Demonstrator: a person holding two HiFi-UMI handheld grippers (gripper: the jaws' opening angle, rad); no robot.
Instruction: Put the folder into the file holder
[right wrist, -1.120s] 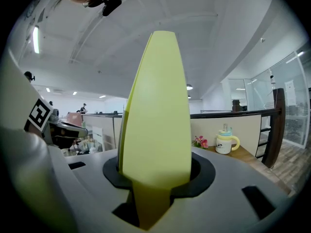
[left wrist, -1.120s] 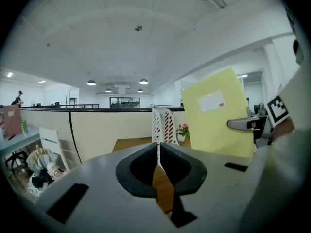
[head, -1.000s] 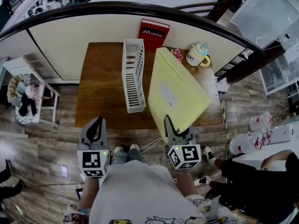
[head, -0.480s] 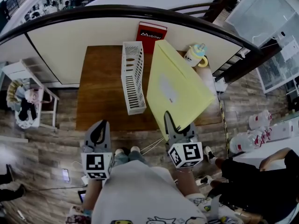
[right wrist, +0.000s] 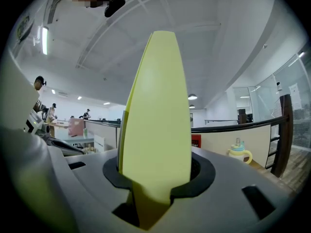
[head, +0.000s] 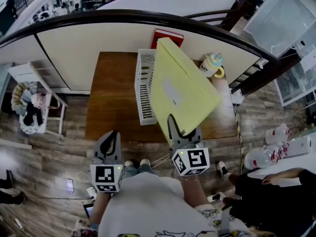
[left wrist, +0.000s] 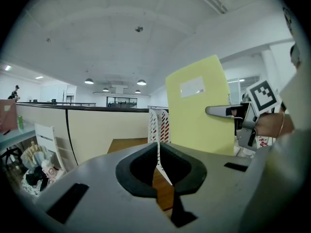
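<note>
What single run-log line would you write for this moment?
right tool: shut on yellow folder, held up | left tool: shut, empty | file holder: on table, beside folder | stage: folder not yet in file holder

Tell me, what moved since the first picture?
The right tool, gripping the folder, lifted it and swung it left. It now stands steeper and overlaps the holder in the head view. Nothing was let go. The left tool, shut and empty, the holder, the cup and the table stayed put.
</note>
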